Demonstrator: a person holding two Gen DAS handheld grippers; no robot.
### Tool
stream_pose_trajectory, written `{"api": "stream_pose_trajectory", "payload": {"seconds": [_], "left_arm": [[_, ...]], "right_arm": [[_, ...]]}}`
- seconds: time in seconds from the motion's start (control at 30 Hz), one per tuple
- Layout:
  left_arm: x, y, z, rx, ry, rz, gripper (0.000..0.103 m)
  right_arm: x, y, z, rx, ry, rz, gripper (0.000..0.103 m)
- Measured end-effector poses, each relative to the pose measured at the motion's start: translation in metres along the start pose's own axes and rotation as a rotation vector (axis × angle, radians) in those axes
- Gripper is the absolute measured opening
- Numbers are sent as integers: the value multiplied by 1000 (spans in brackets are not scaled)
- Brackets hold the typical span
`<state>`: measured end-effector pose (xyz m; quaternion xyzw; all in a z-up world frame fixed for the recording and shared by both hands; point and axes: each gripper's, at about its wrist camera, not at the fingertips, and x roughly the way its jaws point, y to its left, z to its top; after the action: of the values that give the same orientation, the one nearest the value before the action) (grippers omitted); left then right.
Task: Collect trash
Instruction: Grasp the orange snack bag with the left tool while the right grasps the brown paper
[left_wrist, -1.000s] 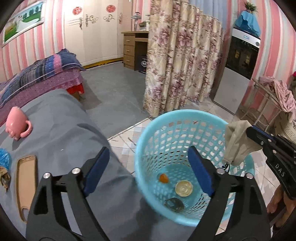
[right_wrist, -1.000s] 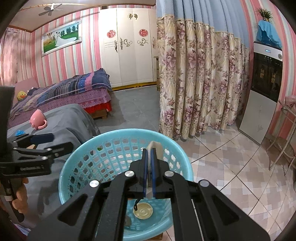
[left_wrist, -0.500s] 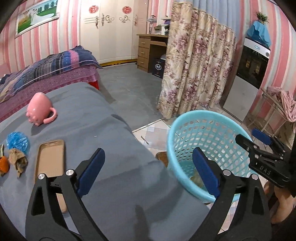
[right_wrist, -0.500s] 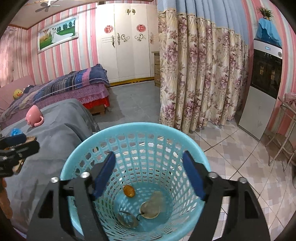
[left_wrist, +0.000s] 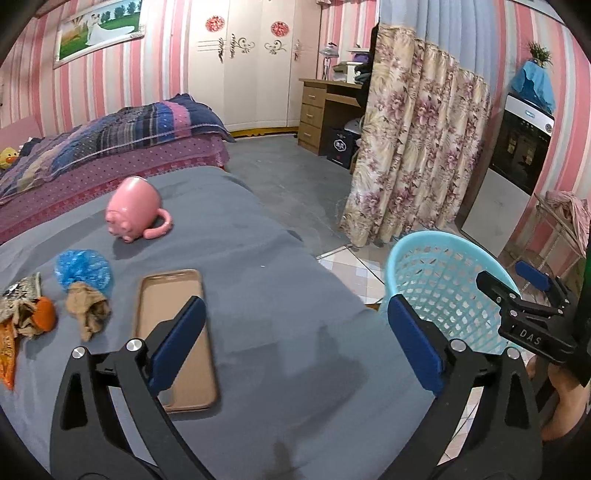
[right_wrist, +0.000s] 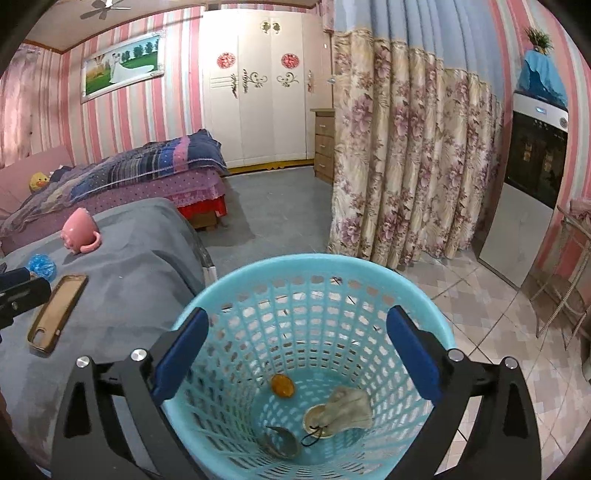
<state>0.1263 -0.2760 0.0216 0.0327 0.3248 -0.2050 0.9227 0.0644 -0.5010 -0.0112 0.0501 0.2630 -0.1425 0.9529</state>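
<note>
A light blue mesh basket stands on the floor beside the grey-covered table. My right gripper hangs over its mouth, jaws opening with nothing between them. At the bottom lie a cream cloth scrap, an orange peel, a round lid and a dark shell. My left gripper is over the table, jaws opening and empty. To its left lie a crumpled blue wrapper, a brown paper wad and orange scraps.
A tan phone case lies under my left finger, and a pink mug lies on its side farther back. A bed, a floral curtain and tiled floor surround the basket. A person's foot is at right.
The right gripper opened and the cream cloth scrap fell into the basket. The left gripper swung left from above the basket to above the grey table.
</note>
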Motion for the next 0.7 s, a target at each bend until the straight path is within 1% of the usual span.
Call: {"api": "stream_pose_trajectory", "payload": {"seconds": [0.13, 0.33, 0.47, 0.53, 0.7], "left_arm": [[-14, 23, -2, -29, -11, 15, 97], [-34, 70, -8, -72, -16, 66, 97], [-50, 111, -20, -99, -24, 123, 97], [-57, 130, -25, -117, -22, 148, 97], [-73, 187, -44, -183, -8, 235, 97]], "right_arm": [[-5, 19, 6, -13, -20, 14, 95], [-9, 63, 14, -34, -35, 78, 95], [-12, 106, 16, -80, -39, 128, 95], [-12, 121, 16, -89, -39, 147, 95], [-14, 174, 16, -121, -33, 220, 95]]}}
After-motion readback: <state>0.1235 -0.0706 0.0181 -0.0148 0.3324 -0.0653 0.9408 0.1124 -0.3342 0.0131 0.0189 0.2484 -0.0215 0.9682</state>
